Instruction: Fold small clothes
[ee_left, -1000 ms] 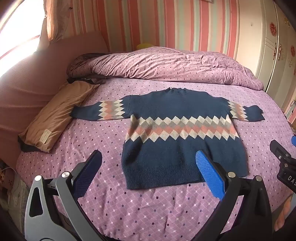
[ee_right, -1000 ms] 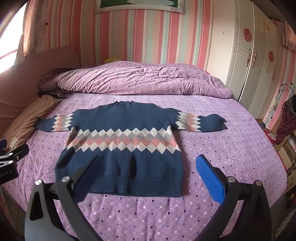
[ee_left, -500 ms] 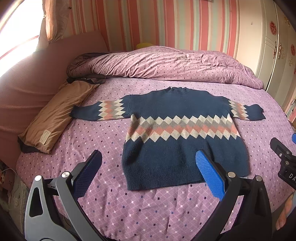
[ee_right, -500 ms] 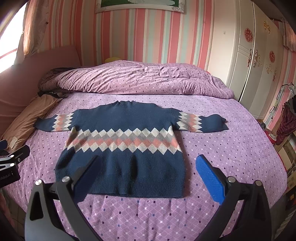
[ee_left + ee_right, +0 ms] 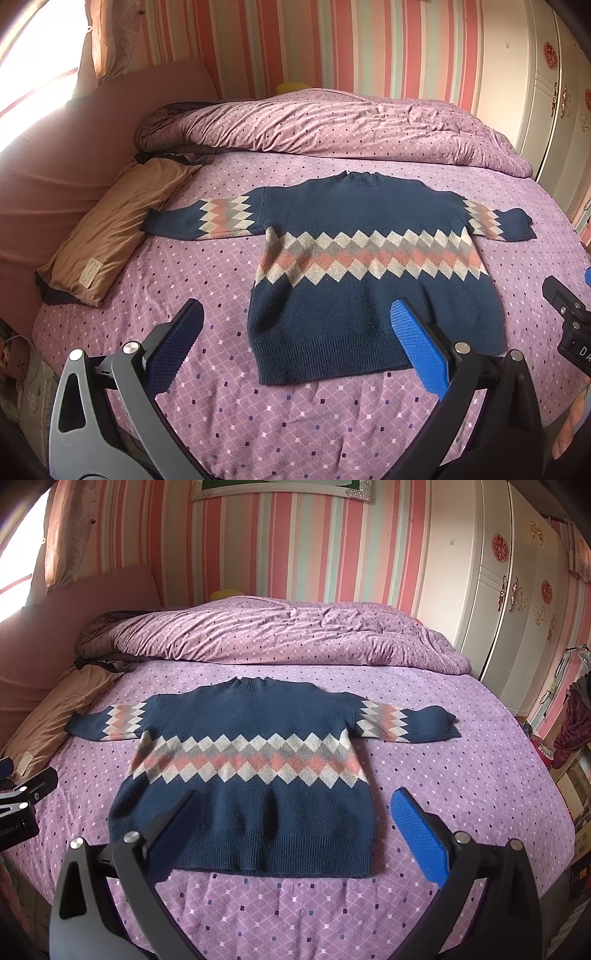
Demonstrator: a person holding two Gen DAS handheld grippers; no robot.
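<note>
**Sweater spread flat on the bed, both tools wide and empty**

From my left wrist camera I see the navy sweater (image 5: 373,273) lying flat, spread out on the purple bedspread (image 5: 258,417). Its collar points away from me toward the bunched duvet (image 5: 332,122) at the far side, and its ribbed hem is nearest my tools. Collar to hem runs straight away from the cameras; the sleeves stretch out sideways, so the widest line is cuff to cuff, left to right. A band of pink, grey and cream diamonds crosses the chest and both sleeves.

My left tool (image 5: 295,347) is spread wide and holds nothing, hovering above the hem's left corner. My right tool (image 5: 295,827) is equally spread and empty, above the hem's right part. Neither touches the knit as far as I can tell.

A tan pillow (image 5: 110,229) lies beside the left sleeve, near its cuff. A white wardrobe (image 5: 509,602) stands at the right.
</note>
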